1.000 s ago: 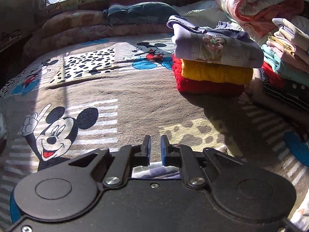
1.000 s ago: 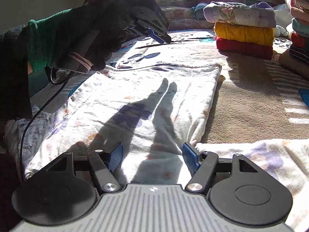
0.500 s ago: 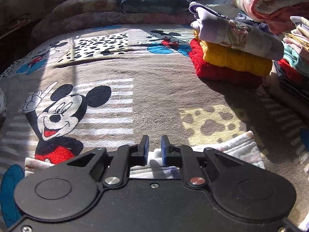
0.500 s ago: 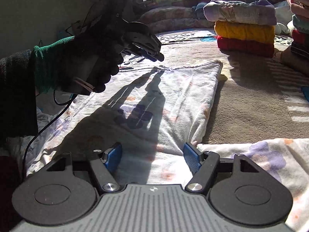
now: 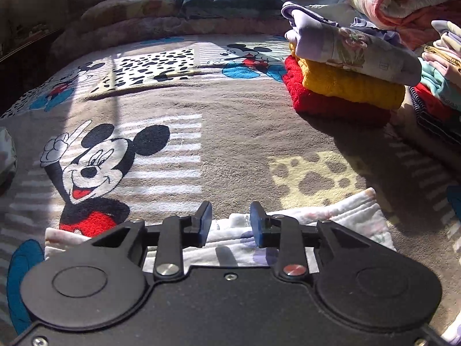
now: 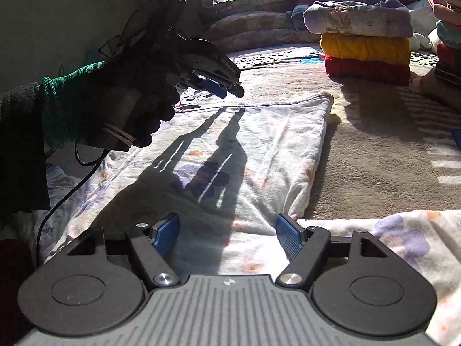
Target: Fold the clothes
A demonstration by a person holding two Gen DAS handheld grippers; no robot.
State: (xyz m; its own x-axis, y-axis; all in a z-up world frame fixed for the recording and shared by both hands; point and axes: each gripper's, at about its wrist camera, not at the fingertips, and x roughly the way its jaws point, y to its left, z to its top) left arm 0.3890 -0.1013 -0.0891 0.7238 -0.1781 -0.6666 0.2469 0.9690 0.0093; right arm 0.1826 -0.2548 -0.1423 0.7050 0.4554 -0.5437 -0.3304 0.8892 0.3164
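A white garment with purple and orange flowers (image 6: 259,144) lies spread on the bed, folded over with its far edge flat. That edge (image 5: 331,216) shows just under my left gripper (image 5: 230,219), which is open with nothing between its fingers. In the right wrist view the left gripper (image 6: 230,90) hovers above the garment in a gloved hand (image 6: 129,101). My right gripper (image 6: 227,230) stands wide open low over the garment's near part, holding nothing.
A stack of folded clothes, lilac on yellow on red (image 5: 345,86) (image 6: 366,49), stands at the far right of the cartoon-mouse blanket (image 5: 201,115). More folded piles (image 5: 438,80) sit beyond it. A cable (image 6: 66,193) hangs from the left gripper.
My left gripper was shut on the garment's edge and has opened, letting it go; the edge now rests on the blanket. The right gripper stays open and still.
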